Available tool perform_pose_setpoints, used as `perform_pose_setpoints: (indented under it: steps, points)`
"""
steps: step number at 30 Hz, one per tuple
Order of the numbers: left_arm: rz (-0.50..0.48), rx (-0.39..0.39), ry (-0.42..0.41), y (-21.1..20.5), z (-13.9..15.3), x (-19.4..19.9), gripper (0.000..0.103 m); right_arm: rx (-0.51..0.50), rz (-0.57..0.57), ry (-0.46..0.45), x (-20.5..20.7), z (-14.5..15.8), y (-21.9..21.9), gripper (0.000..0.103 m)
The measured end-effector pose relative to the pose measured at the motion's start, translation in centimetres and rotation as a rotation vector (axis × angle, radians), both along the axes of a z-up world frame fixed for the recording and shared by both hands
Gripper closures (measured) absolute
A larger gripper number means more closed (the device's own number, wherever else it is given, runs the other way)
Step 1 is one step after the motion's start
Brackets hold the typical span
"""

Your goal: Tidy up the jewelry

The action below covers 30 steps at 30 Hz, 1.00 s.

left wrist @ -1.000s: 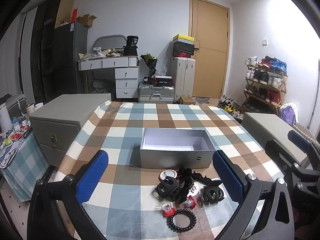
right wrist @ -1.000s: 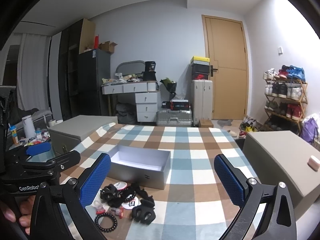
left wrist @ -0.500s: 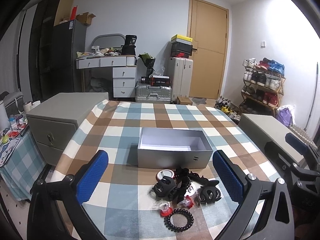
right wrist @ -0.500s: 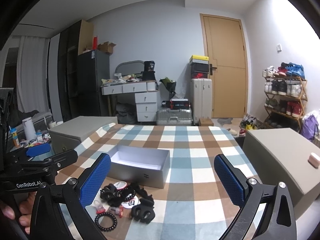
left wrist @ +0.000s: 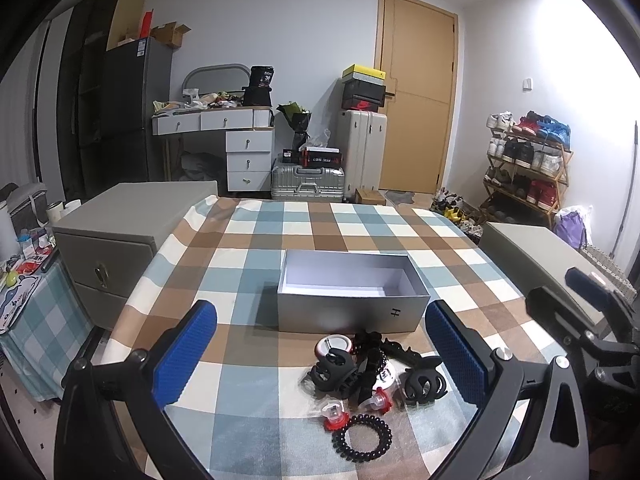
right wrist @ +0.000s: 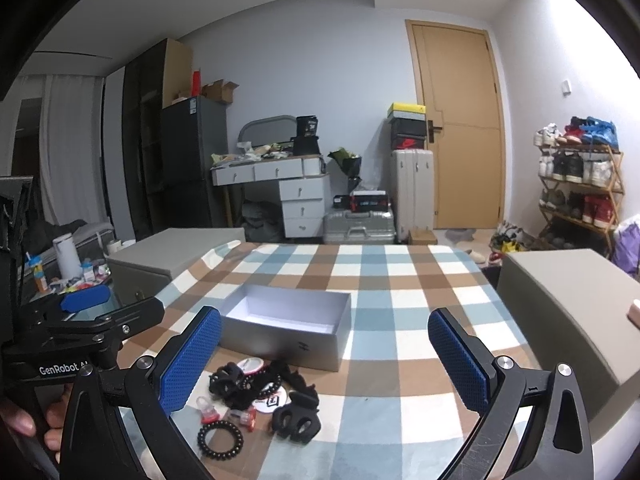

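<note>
one box, two claw clips (both black)

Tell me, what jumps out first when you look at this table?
A jumbled pile of black hair clips, with a coiled black hair tie at its near edge, lies on the checked tablecloth. Just behind it sits an open, empty grey box. Both grippers' blue fingers frame the view, spread wide.

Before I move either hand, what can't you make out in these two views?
- Box floor at its near side: hidden behind its own front wall, both views.
- Pile of hair clips: pieces overlap, so a count is unsure; the small red-and-clear bits are too small to identify.
- Left tongs and right tongs: open, bases cut off by the bottom edge.
</note>
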<state>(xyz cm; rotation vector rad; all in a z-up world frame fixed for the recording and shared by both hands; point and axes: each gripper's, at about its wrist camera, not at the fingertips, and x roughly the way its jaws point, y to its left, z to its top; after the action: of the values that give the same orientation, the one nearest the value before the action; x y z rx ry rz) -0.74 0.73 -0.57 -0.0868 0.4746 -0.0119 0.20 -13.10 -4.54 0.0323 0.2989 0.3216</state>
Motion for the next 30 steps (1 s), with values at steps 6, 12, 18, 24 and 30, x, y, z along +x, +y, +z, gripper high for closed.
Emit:
perform_pose_setpoints:
  steps: [6, 12, 18, 24, 30]
  points:
    - [0.014, 0.008, 0.027, 0.5, -0.9, 0.4, 0.001, 0.0, 0.068, 0.102, 1.6, -2.3, 0.3, 0.0]
    - [0.061, -0.012, 0.104, 1.9, -2.6, 1.3, 0.001, 0.018, 0.122, 0.234, 3.5, -5.3, 0.8, 0.0]
    - [0.087, -0.025, 0.136, 2.9, -3.6, 1.2, 0.001, 0.029, 0.147, 0.366, 5.2, -8.2, 1.3, 0.008]
    - [0.107, -0.077, 0.154, 4.4, -4.3, 0.9, 0.001, 0.054, 0.188, 0.438, 6.0, -9.8, 1.7, 0.02]
    - [0.078, -0.122, 0.183, 5.3, -5.1, 1.1, 0.001, 0.064, 0.207, 0.482, 6.7, -10.6, 2.2, 0.035]
